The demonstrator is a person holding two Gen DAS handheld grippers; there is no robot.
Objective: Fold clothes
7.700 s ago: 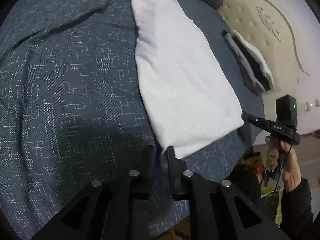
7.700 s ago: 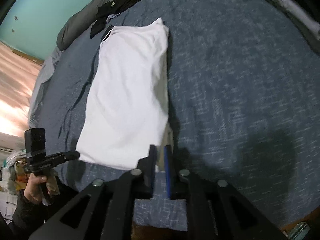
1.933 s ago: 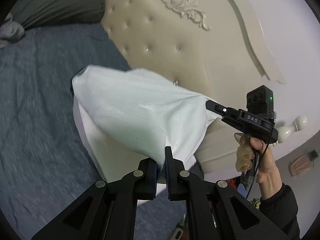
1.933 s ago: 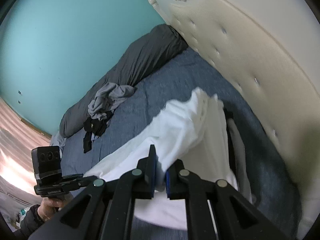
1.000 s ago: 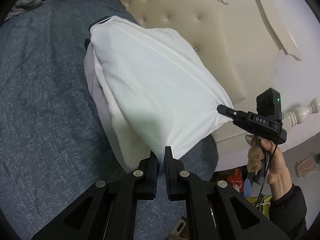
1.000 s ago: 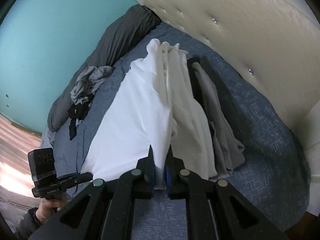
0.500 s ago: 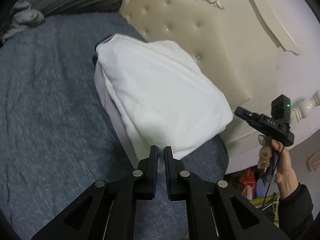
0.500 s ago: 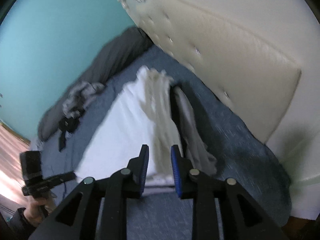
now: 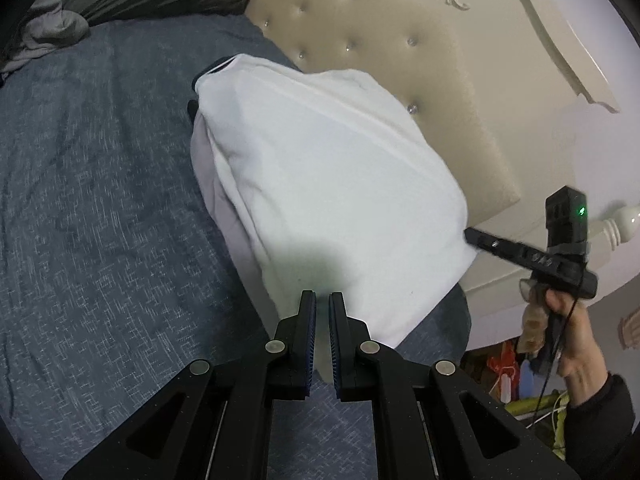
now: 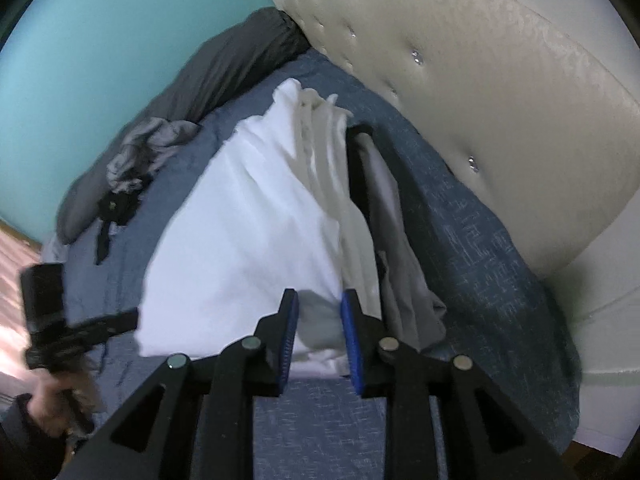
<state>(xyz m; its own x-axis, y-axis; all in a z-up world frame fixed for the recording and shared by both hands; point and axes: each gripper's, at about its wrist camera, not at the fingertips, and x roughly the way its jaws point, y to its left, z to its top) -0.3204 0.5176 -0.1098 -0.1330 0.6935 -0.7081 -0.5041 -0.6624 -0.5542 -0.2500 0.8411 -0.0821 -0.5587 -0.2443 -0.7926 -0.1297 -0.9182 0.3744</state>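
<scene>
Item: white garment [image 9: 332,200] — folded, lying on the blue bedspread [image 9: 100,240] near the bed's corner, close below the tufted headboard [image 9: 400,60]. It rests on a stack of earlier folded pieces: a grey garment [image 10: 404,272] with a dark edge shows beneath and beside it in the right wrist view. Judged placed there to build one pile of finished clothes out of the way of the open bedspread.

Left tool [image 9: 322,320] — jaws almost together, a narrow slit between the pads, nothing in it. The near edge of the white garment lies just beyond and below the tips; whether the tips touch the cloth cannot be told. It points down at the pile from the bed's foot side.

Right tool [image 10: 319,320] — jaws parted with a clear gap, no cloth pinched. The garment's near corner shows through the gap, just past the tips. In the left wrist view the same tool [image 9: 474,236] sits at the garment's right-hand corner, held in a hand [image 9: 560,332].

Reading: the garment appears set down and let go at both corners; this piece's fold looks complete.

Other stock: a loose grey and black heap of clothes [image 10: 136,168] farther up the bed by a dark pillow [image 10: 224,64], well apart from the pile — likely still to fold.
</scene>
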